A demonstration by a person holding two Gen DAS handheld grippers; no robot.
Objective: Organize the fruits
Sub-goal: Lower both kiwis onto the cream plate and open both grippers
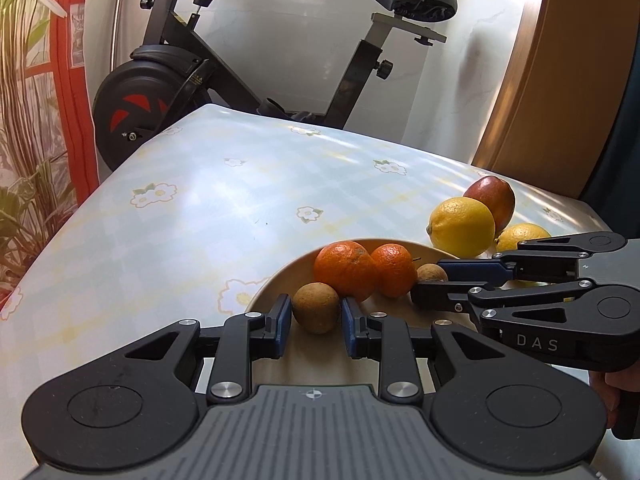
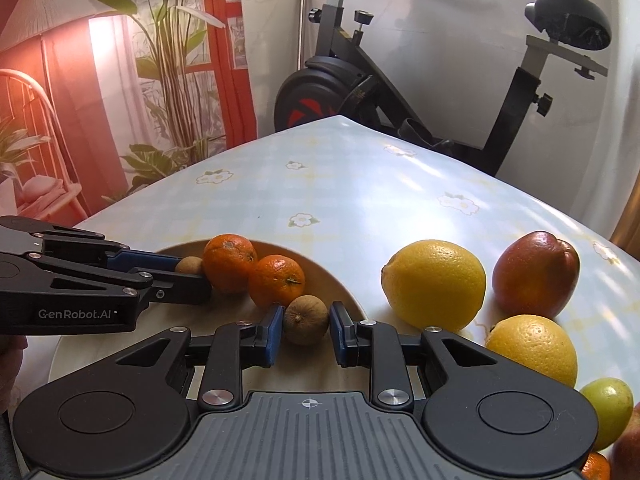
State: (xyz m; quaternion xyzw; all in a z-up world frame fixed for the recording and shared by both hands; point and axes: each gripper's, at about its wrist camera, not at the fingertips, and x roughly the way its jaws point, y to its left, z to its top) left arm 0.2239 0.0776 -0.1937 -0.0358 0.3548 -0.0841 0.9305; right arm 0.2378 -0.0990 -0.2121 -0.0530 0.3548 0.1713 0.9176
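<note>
Left tool: narrowed to its tightest, blue pads on either side of a small brown fruit — the fruit sits between them over the near part of the plate; whether it rests on the plate cannot be told.
Right tool: likewise drawn in as far as it goes, pads flanking a second small brown fruit at the plate's right side, just in front of the smaller orange.
Right tool from the left wrist view: it reaches in from the right, tips at the second brown fruit.
Plate: pale and round, on the tabletop; it holds a large orange and a smaller orange, touching each other.
Loose fruit on the tabletop: a lemon just right of the plate, a red mango beside it further right, a second lemon nearer the camera — and a green fruit at the lower right edge.
Tabletop cover: pale checked cloth with flower prints.
Background: an exercise bike behind the tabletop, against a white wall.
</note>
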